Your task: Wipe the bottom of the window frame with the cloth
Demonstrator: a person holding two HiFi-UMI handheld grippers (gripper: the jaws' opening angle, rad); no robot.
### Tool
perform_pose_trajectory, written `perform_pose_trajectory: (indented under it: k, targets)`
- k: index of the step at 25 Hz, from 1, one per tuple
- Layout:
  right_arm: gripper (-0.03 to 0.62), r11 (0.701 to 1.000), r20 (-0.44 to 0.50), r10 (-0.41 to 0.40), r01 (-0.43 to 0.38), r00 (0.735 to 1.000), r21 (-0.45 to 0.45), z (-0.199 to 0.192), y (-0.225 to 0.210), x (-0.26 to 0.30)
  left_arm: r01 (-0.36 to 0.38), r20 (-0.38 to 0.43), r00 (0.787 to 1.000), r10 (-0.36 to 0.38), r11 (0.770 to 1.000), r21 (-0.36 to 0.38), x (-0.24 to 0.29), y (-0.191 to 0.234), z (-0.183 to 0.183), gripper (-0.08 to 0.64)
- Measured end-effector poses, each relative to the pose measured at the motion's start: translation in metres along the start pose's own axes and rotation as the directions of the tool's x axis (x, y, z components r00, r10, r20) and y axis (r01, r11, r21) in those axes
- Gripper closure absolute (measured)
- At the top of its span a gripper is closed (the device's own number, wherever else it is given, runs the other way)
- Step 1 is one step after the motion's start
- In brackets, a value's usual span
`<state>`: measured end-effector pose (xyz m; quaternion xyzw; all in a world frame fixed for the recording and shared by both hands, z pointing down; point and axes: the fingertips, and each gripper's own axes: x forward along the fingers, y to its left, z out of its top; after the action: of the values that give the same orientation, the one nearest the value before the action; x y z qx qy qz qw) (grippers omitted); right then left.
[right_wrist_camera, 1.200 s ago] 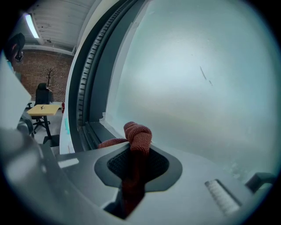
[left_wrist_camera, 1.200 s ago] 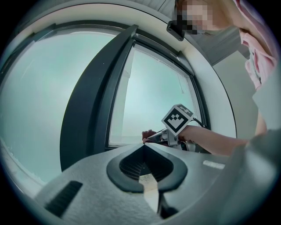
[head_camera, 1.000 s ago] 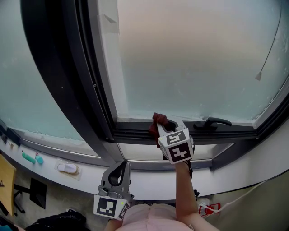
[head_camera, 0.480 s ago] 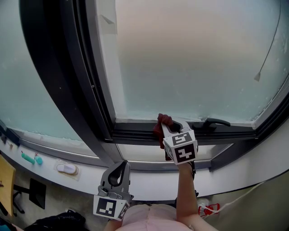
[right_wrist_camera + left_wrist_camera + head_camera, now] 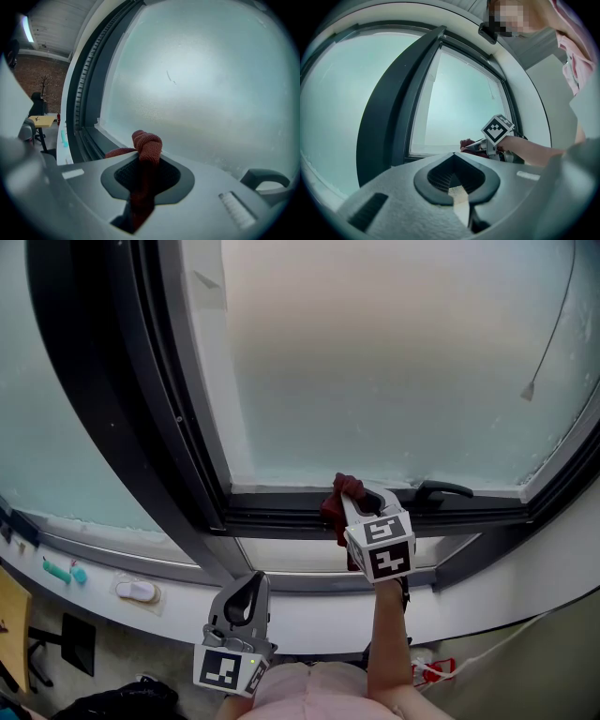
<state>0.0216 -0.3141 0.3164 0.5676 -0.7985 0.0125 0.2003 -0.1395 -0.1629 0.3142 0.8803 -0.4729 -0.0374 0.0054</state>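
A dark red cloth [image 5: 337,502] is bunched against the bottom rail of the window frame [image 5: 281,514], just below the frosted pane. My right gripper [image 5: 352,495] is shut on the cloth, which sticks up between its jaws as a red knot [image 5: 147,145]. The left gripper view shows that cloth [image 5: 467,143] and the right gripper's marker cube from the side. My left gripper [image 5: 247,589] hangs low near the sill, away from the frame, shut with nothing in it [image 5: 456,187].
A black window handle [image 5: 442,489] lies on the frame just right of the cloth, also seen as a handle [image 5: 260,178] in the right gripper view. A thick dark mullion [image 5: 141,418] rises at the left. Small items [image 5: 137,590] rest on the white sill.
My right gripper and the cloth have slid to the right along the bottom rail, closer to the handle. The left gripper has stayed where it was.
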Motion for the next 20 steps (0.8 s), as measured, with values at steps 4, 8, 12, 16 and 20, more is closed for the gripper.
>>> perform_pose_trajectory:
  k: [4, 8, 12, 16, 20]
  targets:
    - [0.525, 1.0, 0.023, -0.006, 0.007, 1.0, -0.019, -0.001, -0.004, -0.004, 0.005, -0.002, 1.0, -0.005, 1.0, 0.002, 0.003, -0.003, 0.0, 0.561]
    - [0.525, 0.999, 0.04, -0.017, 0.018, 0.999, -0.026, -0.003, -0.011, -0.007, 0.012, -0.004, 1.0, -0.012, 1.0, 0.005, 0.007, -0.007, 0.0, 0.561]
    - [0.525, 0.999, 0.043, -0.027, 0.028, 0.999, -0.023, -0.006, -0.019, -0.01, 0.015, -0.005, 1.0, -0.015, 1.0, 0.007, 0.01, -0.009, -0.001, 0.561]
    - [0.525, 0.999, 0.038, -0.033, 0.033, 0.999, -0.011, -0.009, -0.027, -0.013, 0.018, -0.008, 1.0, -0.018, 1.0, 0.007, 0.013, -0.012, -0.001, 0.561]
    - [0.525, 0.999, 0.03, -0.038, 0.038, 0.999, -0.007, -0.013, -0.033, -0.016, 0.025, -0.011, 1.0, -0.025, 1.0, 0.003, 0.016, -0.016, -0.002, 0.561]
